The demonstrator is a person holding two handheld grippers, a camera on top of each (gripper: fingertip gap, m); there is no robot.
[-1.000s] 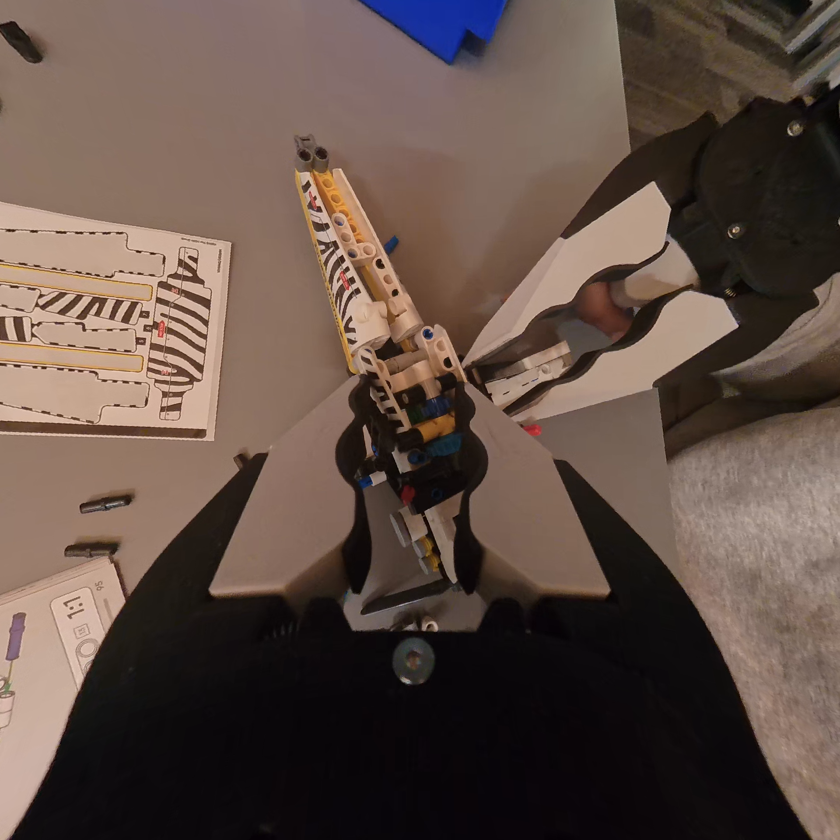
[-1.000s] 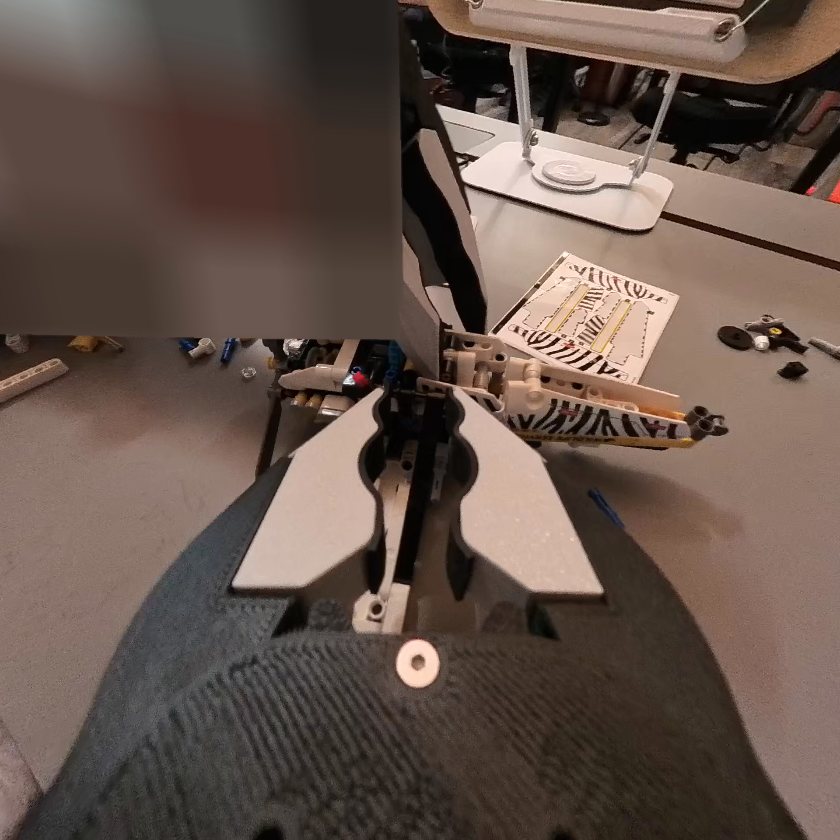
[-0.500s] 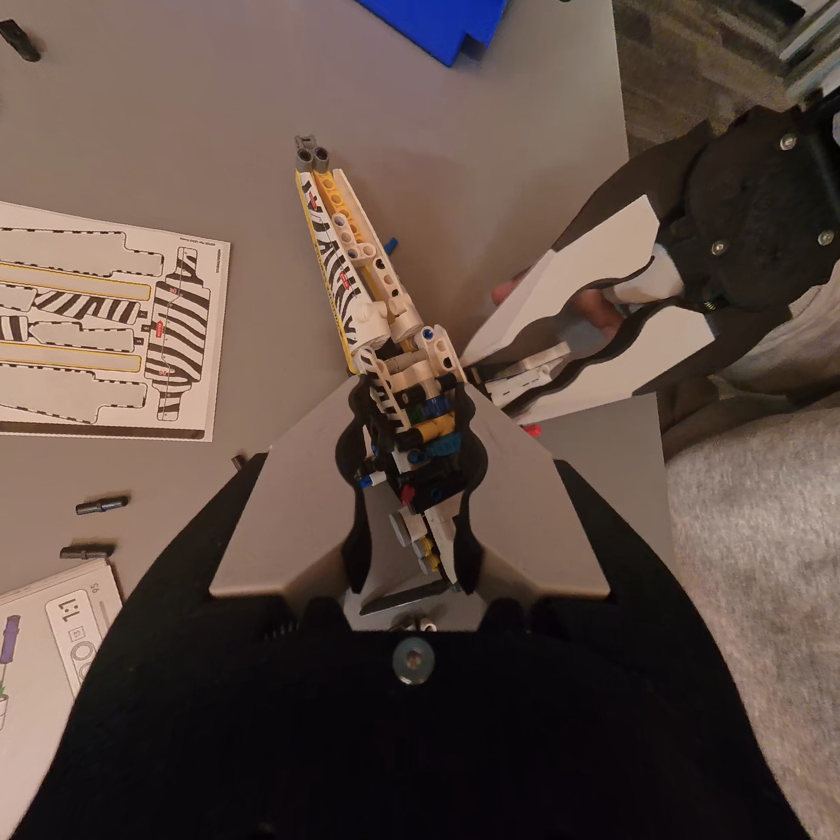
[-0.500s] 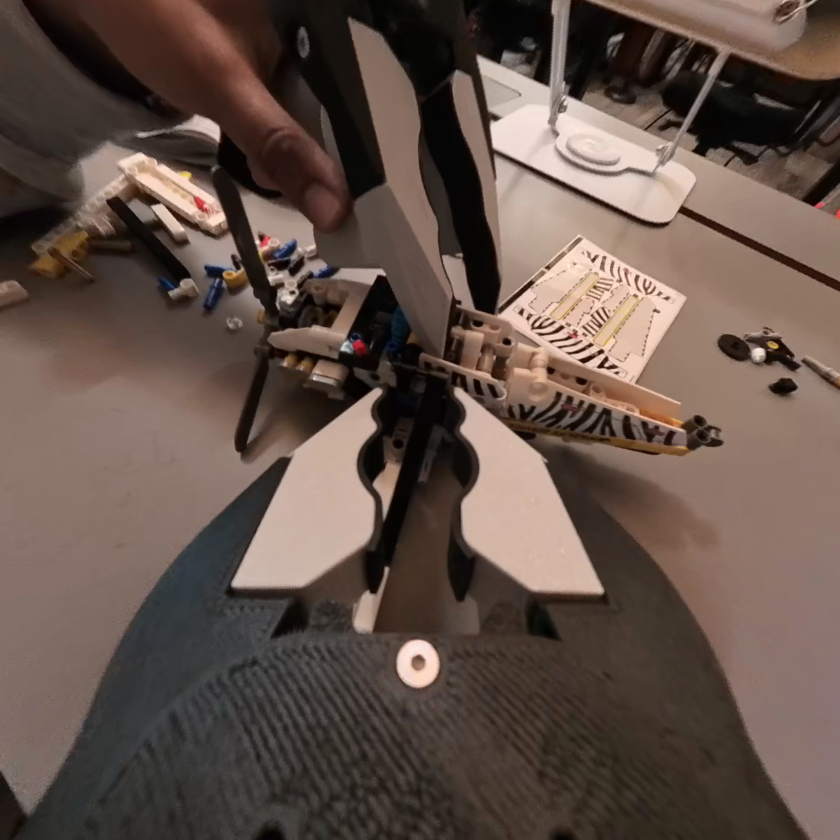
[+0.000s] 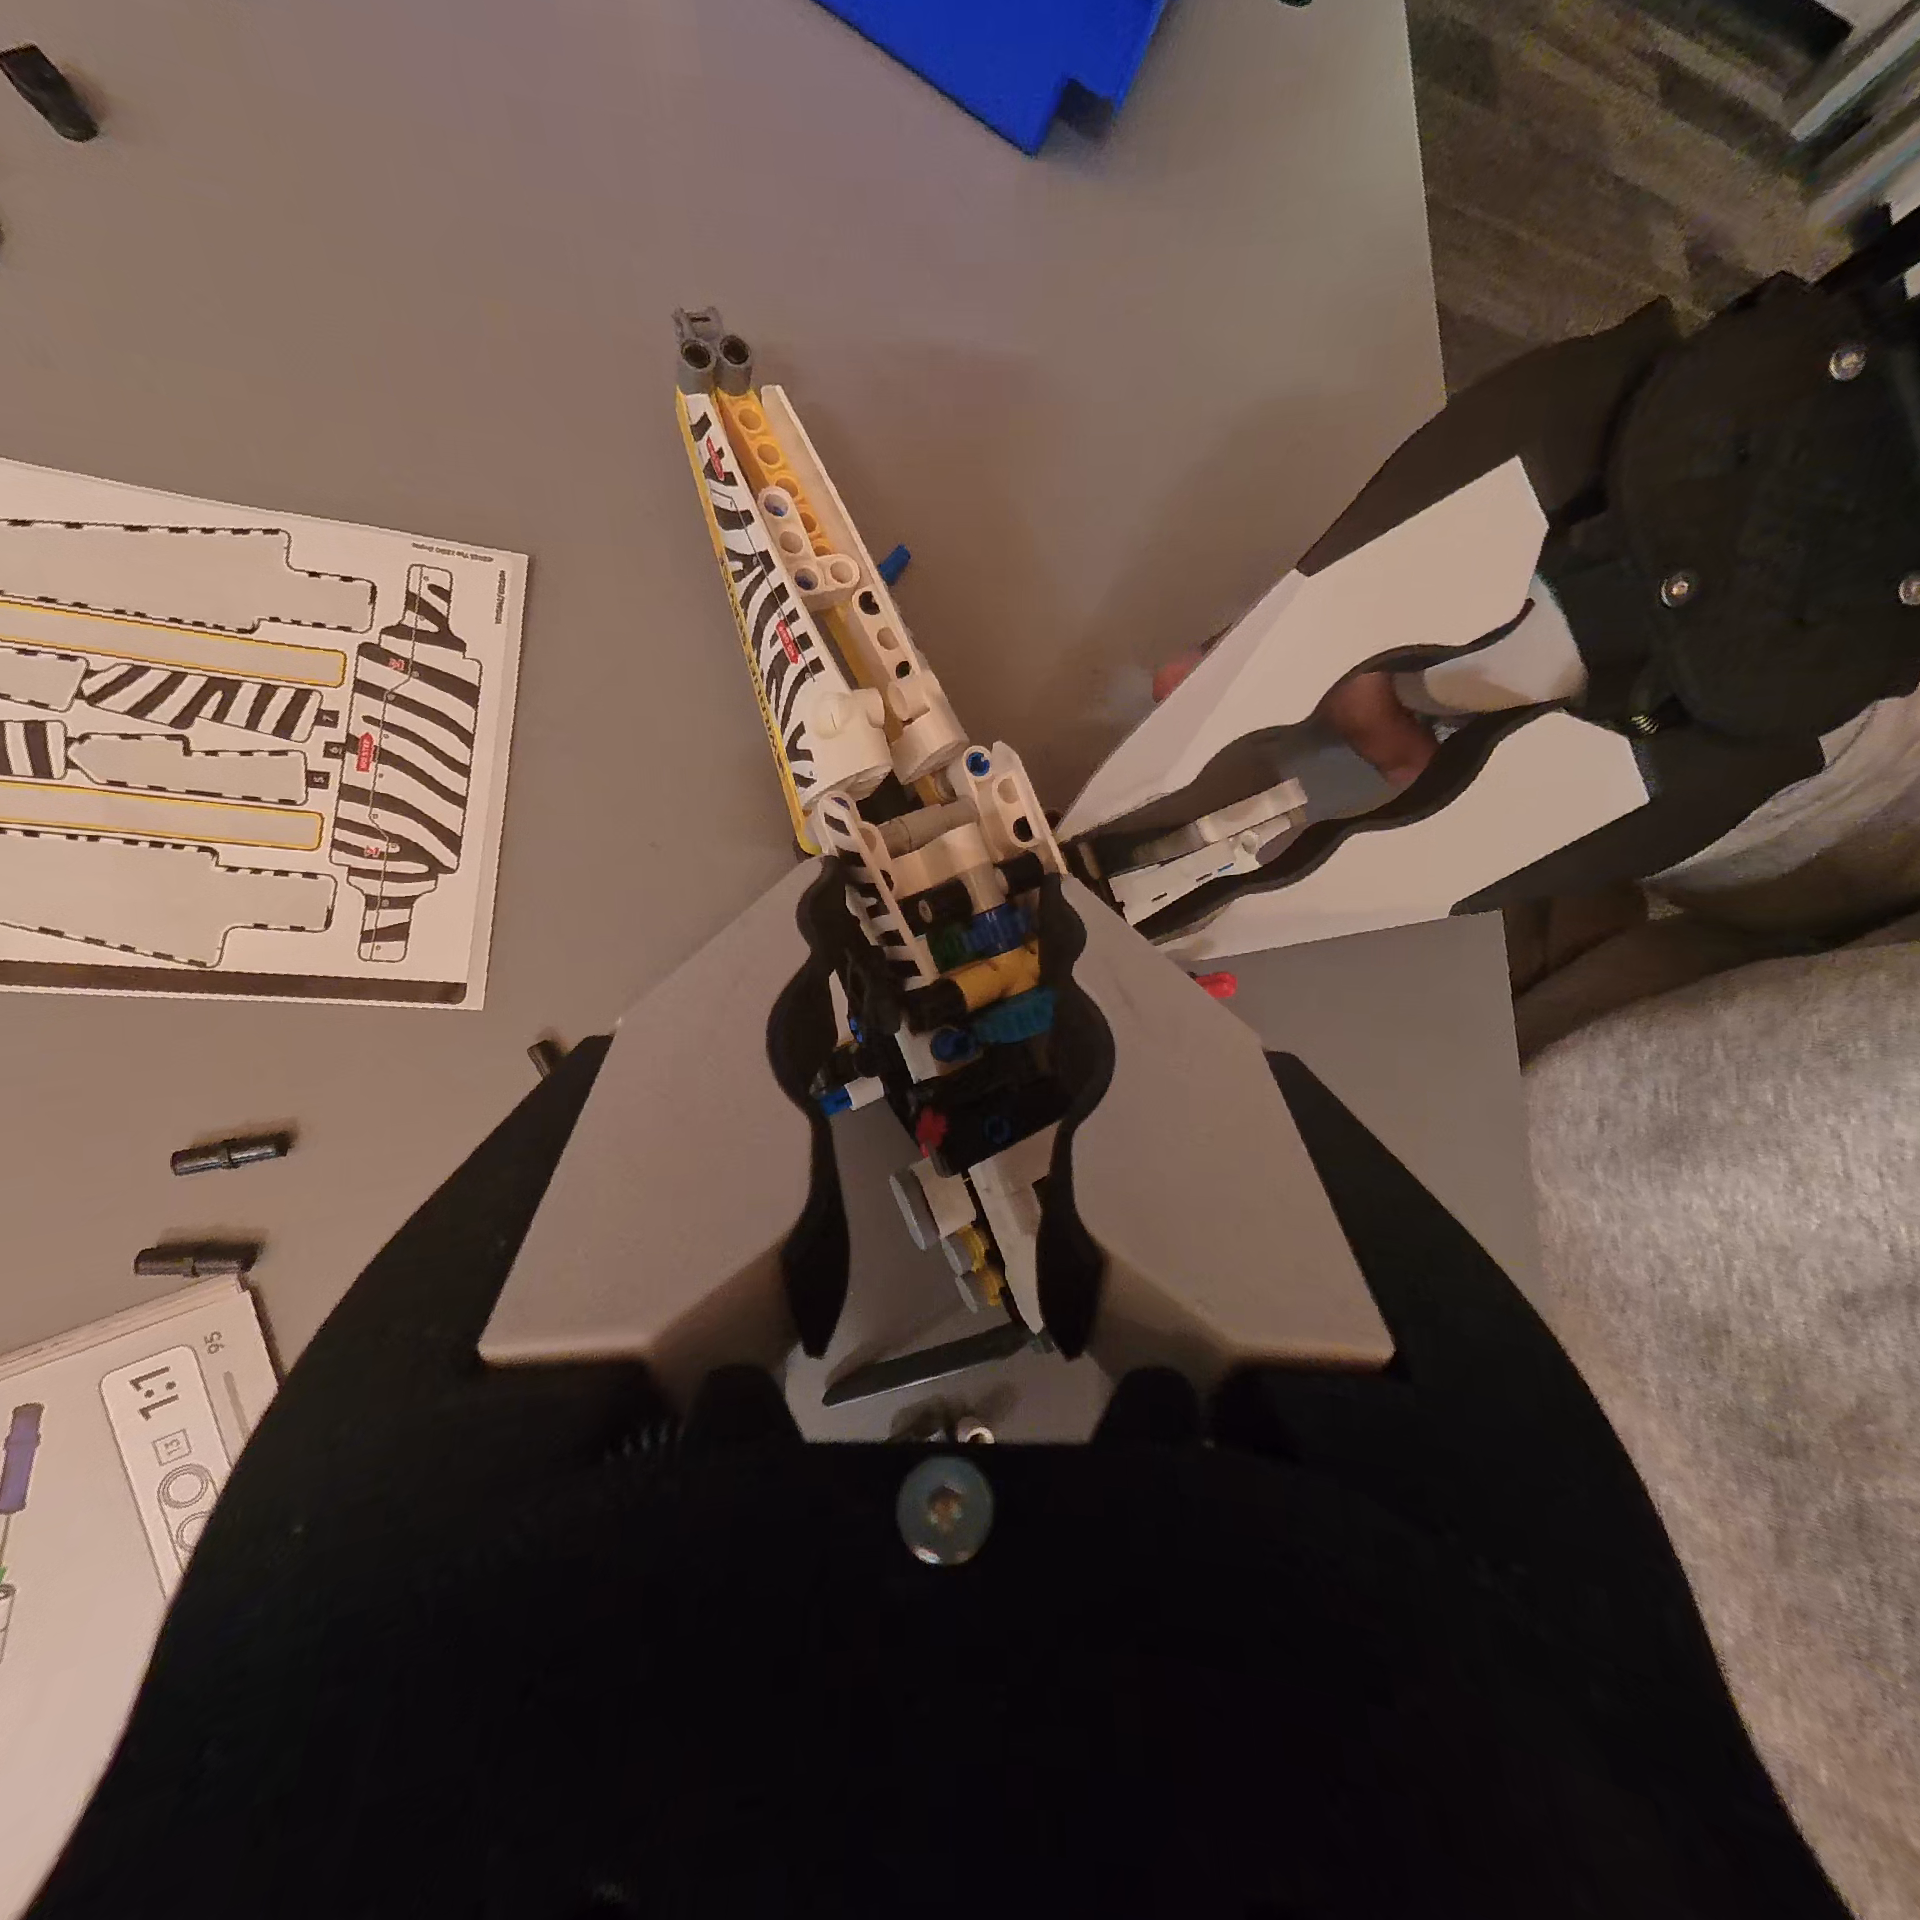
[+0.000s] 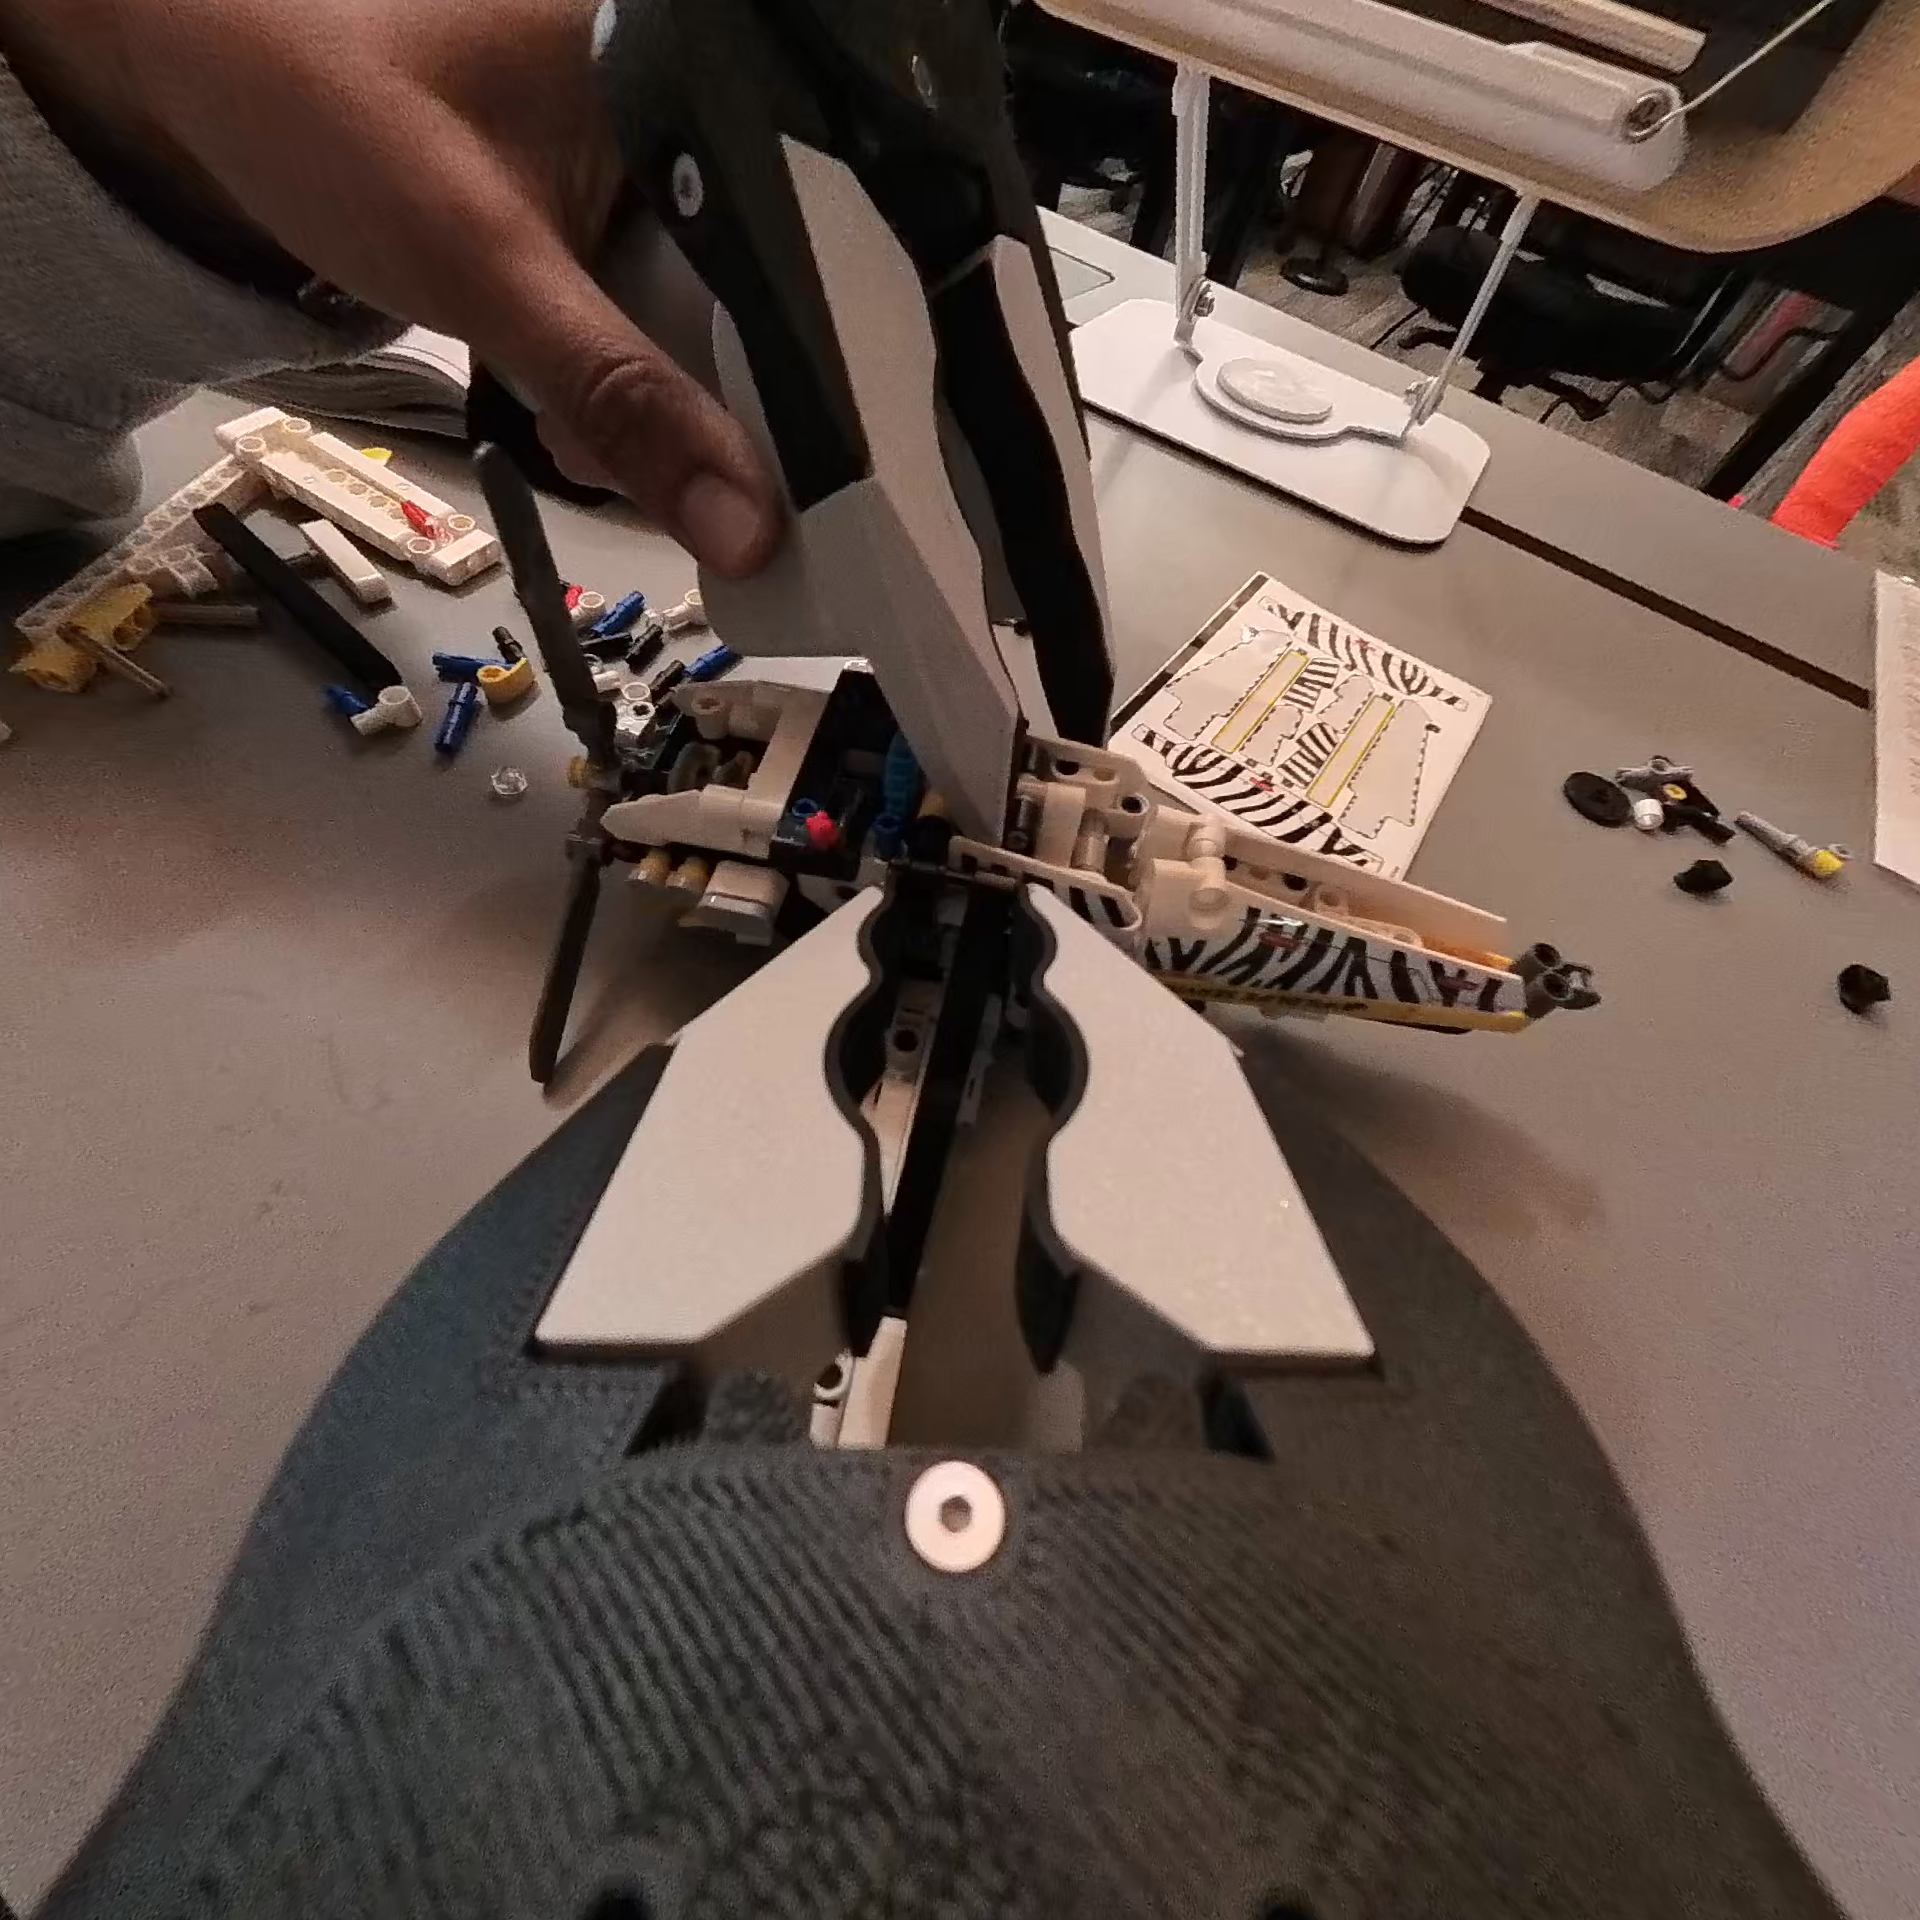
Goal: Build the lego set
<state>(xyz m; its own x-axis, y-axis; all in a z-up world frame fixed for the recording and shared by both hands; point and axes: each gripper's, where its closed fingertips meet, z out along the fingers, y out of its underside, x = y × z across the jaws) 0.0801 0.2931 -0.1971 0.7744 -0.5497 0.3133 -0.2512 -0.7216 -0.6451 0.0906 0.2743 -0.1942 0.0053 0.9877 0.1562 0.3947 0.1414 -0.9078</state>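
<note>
The lego model (image 5: 790, 582) has a long tail with zebra-stripe stickers and a white, black and yellow body. It is held above the grey table. My left gripper (image 5: 940, 894) is shut on the body. In the right wrist view it (image 6: 1023, 769) comes down from above onto the model (image 6: 1299, 935), with a hand (image 6: 468, 260) on it. My right gripper (image 6: 951, 914) is shut on a black and white part (image 6: 935, 1122) at the model's side. In the left wrist view it (image 5: 1112, 883) comes in from the right. Whether the part is joined to the model is hidden.
A sticker sheet (image 5: 239, 748) lies left of the model, a booklet (image 5: 94, 1455) nearer. Black pins (image 5: 229, 1153) lie between them. Loose small parts (image 6: 520, 675), a white beam assembly (image 6: 353, 499) and a lamp base (image 6: 1288, 416) sit farther off. The table edge (image 5: 1455, 520) is at the right. From either gripper's tips it is about 25 cm to the white beam assembly (image 6: 353, 499).
Both grippers keep their hold. The right gripper has turned slightly against the model. The left wrist view is nearly unchanged.
</note>
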